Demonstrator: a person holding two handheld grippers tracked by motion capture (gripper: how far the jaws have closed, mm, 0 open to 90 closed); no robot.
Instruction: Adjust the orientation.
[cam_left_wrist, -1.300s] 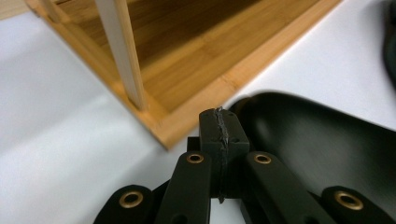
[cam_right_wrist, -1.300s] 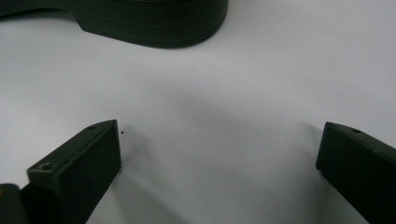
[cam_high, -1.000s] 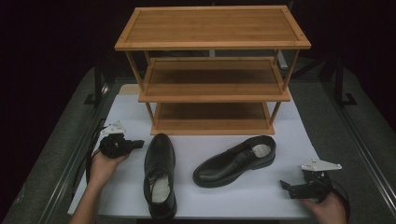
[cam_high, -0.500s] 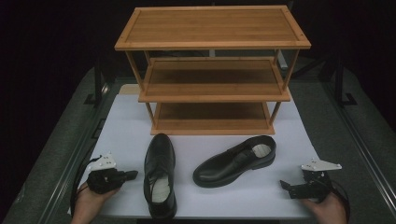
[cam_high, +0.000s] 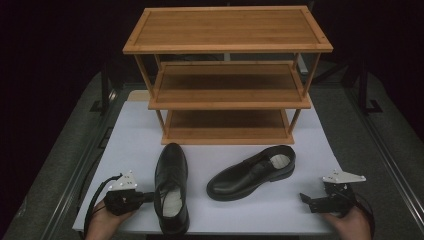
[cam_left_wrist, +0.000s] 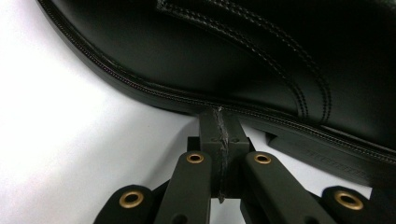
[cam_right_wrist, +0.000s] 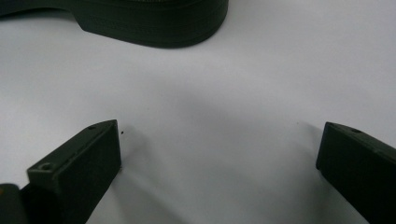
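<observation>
The left gripper (cam_left_wrist: 219, 122) is clenched, tips seemingly touching the welt of the near black leather dress shoe (cam_high: 171, 187) on the white desk (cam_high: 130, 135). The right gripper (cam_right_wrist: 219, 154) sits released near the second black leather shoe (cam_high: 252, 171). Open the left first (likely before grabbing), then take the collar for the bamboo three-tier rack (cam_high: 227, 75).

Two glossy black shoes (cam_high: 171, 192) (cam_high: 252, 171) with pale insoles are seen on a white sheet (cam_high: 132, 145); the rack (cam_high: 227, 75) is honey-brown wood.
</observation>
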